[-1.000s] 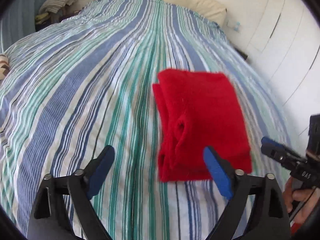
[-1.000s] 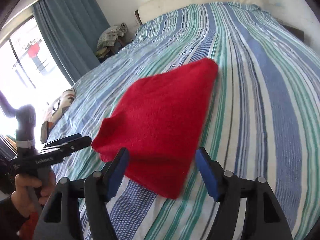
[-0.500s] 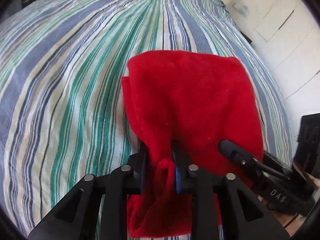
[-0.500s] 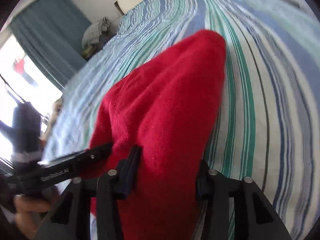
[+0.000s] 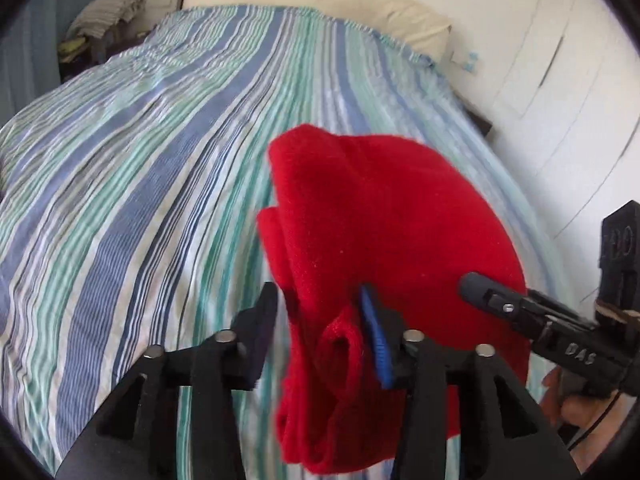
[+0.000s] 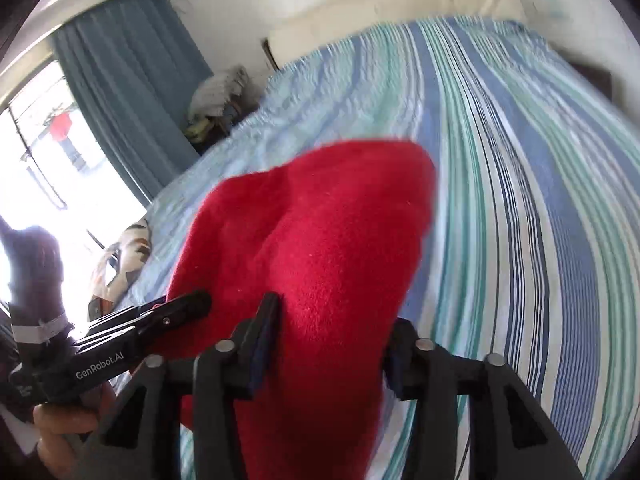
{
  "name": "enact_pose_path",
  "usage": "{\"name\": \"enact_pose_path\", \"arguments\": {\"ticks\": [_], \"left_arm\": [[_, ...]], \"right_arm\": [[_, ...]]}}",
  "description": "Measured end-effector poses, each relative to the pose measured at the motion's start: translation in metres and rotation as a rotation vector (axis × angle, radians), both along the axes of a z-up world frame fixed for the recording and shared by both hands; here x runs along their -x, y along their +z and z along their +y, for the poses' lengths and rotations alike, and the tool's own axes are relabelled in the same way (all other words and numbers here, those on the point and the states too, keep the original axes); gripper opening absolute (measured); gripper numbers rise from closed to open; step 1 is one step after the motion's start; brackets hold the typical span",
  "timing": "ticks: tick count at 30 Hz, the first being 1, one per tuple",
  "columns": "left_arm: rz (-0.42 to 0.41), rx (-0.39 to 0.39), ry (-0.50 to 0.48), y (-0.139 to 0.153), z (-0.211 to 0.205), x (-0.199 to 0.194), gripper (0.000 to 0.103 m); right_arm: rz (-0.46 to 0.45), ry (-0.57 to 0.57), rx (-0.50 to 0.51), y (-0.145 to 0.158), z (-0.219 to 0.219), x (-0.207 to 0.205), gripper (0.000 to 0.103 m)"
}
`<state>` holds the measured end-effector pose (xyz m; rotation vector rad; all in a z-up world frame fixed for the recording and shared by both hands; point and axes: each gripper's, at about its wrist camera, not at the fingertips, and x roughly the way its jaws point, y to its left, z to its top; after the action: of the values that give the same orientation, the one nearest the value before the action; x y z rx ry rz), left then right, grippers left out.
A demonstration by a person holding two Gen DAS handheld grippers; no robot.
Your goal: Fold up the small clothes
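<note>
A folded red fleece garment (image 5: pixel 384 232) is lifted off the striped bed (image 5: pixel 160 152). My left gripper (image 5: pixel 320 332) is shut on its near edge, with bunched cloth between the fingers. In the right wrist view the same garment (image 6: pixel 320 264) fills the middle, and my right gripper (image 6: pixel 332 340) is shut on its thick near edge. Each gripper shows in the other's view: the right gripper (image 5: pixel 520 312) at the garment's right side, the left gripper (image 6: pixel 160 316) at its left side.
A cream headboard cushion (image 5: pixel 320 4) lies at the bed's far end. A pile of clothes (image 5: pixel 104 16) sits on a chair at the far left. White wardrobe doors (image 5: pixel 560 80) stand to the right. A blue curtain (image 6: pixel 132 92) and a bright window are on the left.
Both grippers closed on the red garment's near edge and lifted it off the bed. The views have tilted up toward the headboard.
</note>
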<state>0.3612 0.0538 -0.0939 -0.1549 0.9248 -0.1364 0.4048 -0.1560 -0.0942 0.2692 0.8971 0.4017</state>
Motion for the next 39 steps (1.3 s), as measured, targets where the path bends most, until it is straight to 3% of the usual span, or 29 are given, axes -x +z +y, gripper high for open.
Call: {"name": "enact_pose_path", "arguments": {"ticks": [2, 4, 5, 6, 8, 9, 13, 19, 27, 31, 35, 39], "left_arm": [[0.103, -0.135, 0.033, -0.044, 0.006, 0.018, 0.053], [0.117, -0.213, 0.032, -0.060, 0.013, 0.058, 0.055], [0.097, -0.247, 0.026, -0.061, 0.015, 0.079, 0.064], [0.075, -0.288, 0.026, -0.057, 0.015, 0.099, 0.084], [0.017, -0.362, 0.047, -0.043, 0.009, 0.138, 0.100], [-0.022, -0.375, 0.047, -0.033, 0.005, 0.154, 0.101], [-0.069, -0.379, 0.039, 0.008, -0.014, 0.189, 0.102], [-0.137, -0.375, 0.071, 0.056, -0.030, 0.218, 0.102], [-0.180, -0.390, 0.101, 0.086, -0.042, 0.247, 0.102], [-0.160, -0.365, 0.126, 0.094, -0.041, 0.261, 0.102], [-0.073, -0.306, 0.116, 0.100, -0.037, 0.280, 0.102], [-0.050, -0.327, 0.118, 0.104, -0.037, 0.304, 0.102]], "right_arm": [[0.122, -0.078, 0.142, -0.045, -0.015, 0.014, 0.084], [0.144, -0.102, 0.183, -0.064, -0.035, 0.051, 0.084], [0.130, -0.104, 0.191, -0.067, -0.044, 0.074, 0.084], [0.110, -0.114, 0.212, -0.066, -0.051, 0.098, 0.087], [0.079, -0.135, 0.240, -0.061, -0.063, 0.140, 0.092], [0.071, -0.143, 0.243, -0.056, -0.066, 0.159, 0.092], [0.017, -0.138, 0.250, -0.021, -0.063, 0.214, 0.094], [-0.070, -0.123, 0.263, 0.034, -0.051, 0.259, 0.098], [-0.125, -0.105, 0.293, 0.074, -0.044, 0.292, 0.098], [-0.128, -0.088, 0.295, 0.087, -0.040, 0.304, 0.102], [-0.106, -0.047, 0.310, 0.095, -0.032, 0.316, 0.102], [-0.094, -0.036, 0.315, 0.101, -0.024, 0.336, 0.102]]}}
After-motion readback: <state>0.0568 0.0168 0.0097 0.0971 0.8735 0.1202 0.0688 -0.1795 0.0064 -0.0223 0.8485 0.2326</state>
